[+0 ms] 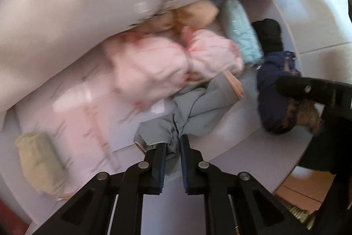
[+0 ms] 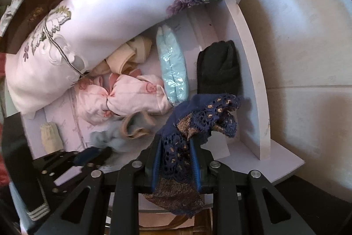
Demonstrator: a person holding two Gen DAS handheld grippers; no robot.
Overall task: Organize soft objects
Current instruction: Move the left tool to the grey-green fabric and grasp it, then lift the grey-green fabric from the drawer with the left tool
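two handheld grippers work over a pale pink drawer tray (image 2: 253, 72) with a curved wall, seen from above.

the left gripper (image 1: 175, 147) has its fingers pinched narrow on a bunched fold of a grey garment with a peach trim (image 1: 198, 100); the cloth fills the slim gap between the blue pads. the rest of that garment lies on the tray floor just in front of the gripper, touching a pink floral bundle (image 1: 167, 63) beyond it.

the right gripper (image 2: 177, 153) has its fingers clamped on a navy lace garment with a gold-brown panel (image 2: 198, 122). the lace spills up past the fingertips and hangs over the tray floor, near the curved wall, and a brown part droops below the fingers.

taking the pink floral bundle as the centre: a peach folded piece (image 2: 129, 56) lies behind it, partly under a large white embroidered pillow (image 2: 114, 14) that overhangs the tray. a pale blue rolled item (image 2: 173, 72) lies just beside it toward the curved wall, and a black folded item (image 2: 217, 67) sits beyond that, against the wall. a small cream folded piece (image 2: 50, 136) rests well apart on the opposite side.

the left view is blurred.
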